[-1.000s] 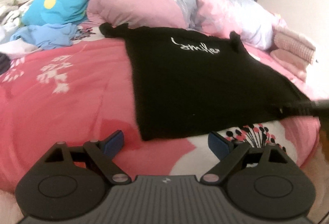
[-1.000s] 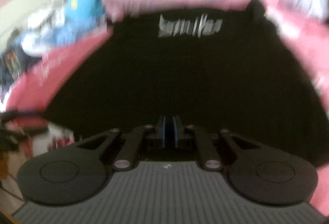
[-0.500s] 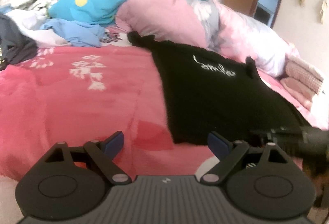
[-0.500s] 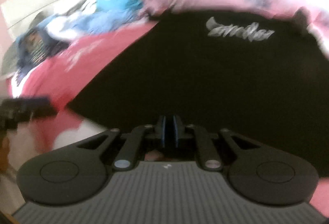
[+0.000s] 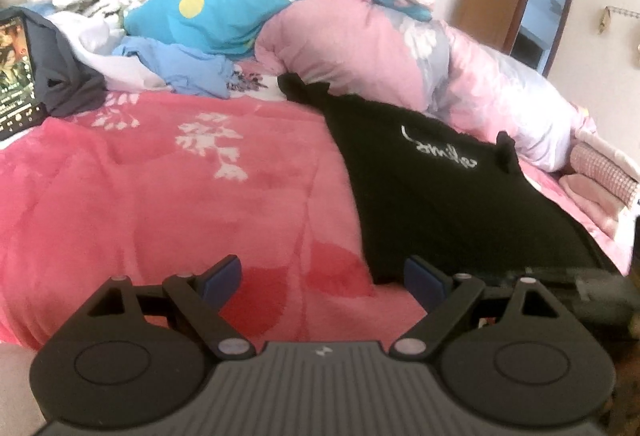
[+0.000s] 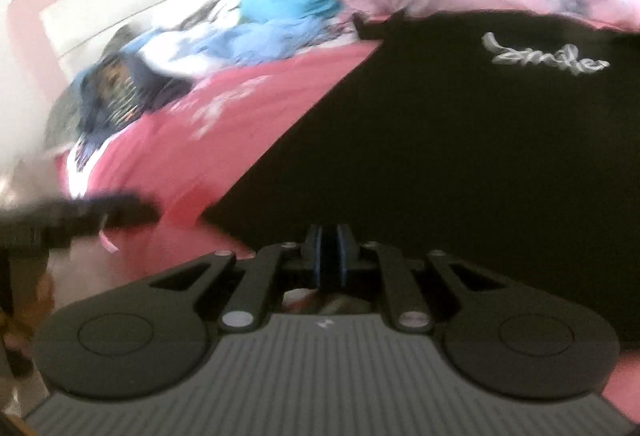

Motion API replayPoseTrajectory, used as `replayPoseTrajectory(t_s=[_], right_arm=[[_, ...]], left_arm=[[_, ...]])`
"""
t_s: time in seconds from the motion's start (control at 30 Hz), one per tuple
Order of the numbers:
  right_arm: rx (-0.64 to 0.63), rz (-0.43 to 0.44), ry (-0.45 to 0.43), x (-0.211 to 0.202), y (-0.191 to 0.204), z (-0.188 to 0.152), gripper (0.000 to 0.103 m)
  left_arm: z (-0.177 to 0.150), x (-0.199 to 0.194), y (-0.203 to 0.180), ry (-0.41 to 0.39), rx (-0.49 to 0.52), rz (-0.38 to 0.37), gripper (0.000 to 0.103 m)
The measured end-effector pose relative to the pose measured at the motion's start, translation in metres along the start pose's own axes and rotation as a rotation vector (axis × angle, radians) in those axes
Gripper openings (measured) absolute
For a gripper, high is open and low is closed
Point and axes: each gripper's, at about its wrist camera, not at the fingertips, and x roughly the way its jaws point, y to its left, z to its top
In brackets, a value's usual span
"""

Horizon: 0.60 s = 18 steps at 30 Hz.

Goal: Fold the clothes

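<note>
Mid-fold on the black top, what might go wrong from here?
1. The right gripper pinches only the hem of the black top; it might slip free.
2. The left gripper is open over the pink blanket beside the top's corner; closing now could grab blanket instead.

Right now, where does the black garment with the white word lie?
In the left wrist view the black garment lies spread on the pink blanket, right of centre, its far edge at the foot of the pink quilt.
</note>
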Motion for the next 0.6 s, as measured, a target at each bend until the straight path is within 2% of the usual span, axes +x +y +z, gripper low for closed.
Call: replayPoseTrajectory(t_s=[0.03, 0.1, 0.13, 0.23, 0.37, 0.43, 0.5, 0.6], right_arm=[[-0.038, 0.023, -0.003, -0.007, 0.01, -0.005, 0.009], [0.004, 0.14, 0.029, -0.016, 0.012, -0.009, 0.009], [0.019, 0.169, 0.035, -0.021, 0.012, -0.009, 0.009], [0.0, 0.118, -0.005, -0.029, 0.008, -0.001, 0.009], [0.106, 0.083, -0.075, -0.021, -0.013, 0.023, 0.009], [0.129, 0.094, -0.058, -0.003, -0.015, 0.024, 0.009], [0.139, 0.139, -0.002, 0.014, -0.009, 0.011, 0.009], [0.075, 0.202, -0.011, 0.008, 0.012, -0.009, 0.011]], left_arm=[[0.001, 0.001, 0.0, -0.001, -0.001, -0.003, 0.089], [0.002, 0.002, 0.001, -0.003, -0.004, -0.008, 0.089], [0.003, 0.003, 0.001, -0.003, -0.005, -0.01, 0.089], [0.002, 0.005, 0.001, 0.001, -0.005, -0.009, 0.089], [0.001, 0.004, 0.001, 0.005, -0.011, 0.008, 0.089], [0.0, 0.003, 0.002, 0.005, -0.016, 0.022, 0.089], [0.0, 0.002, 0.003, 0.006, -0.018, 0.032, 0.089], [0.001, 0.001, 0.005, 0.005, -0.023, 0.039, 0.086]])
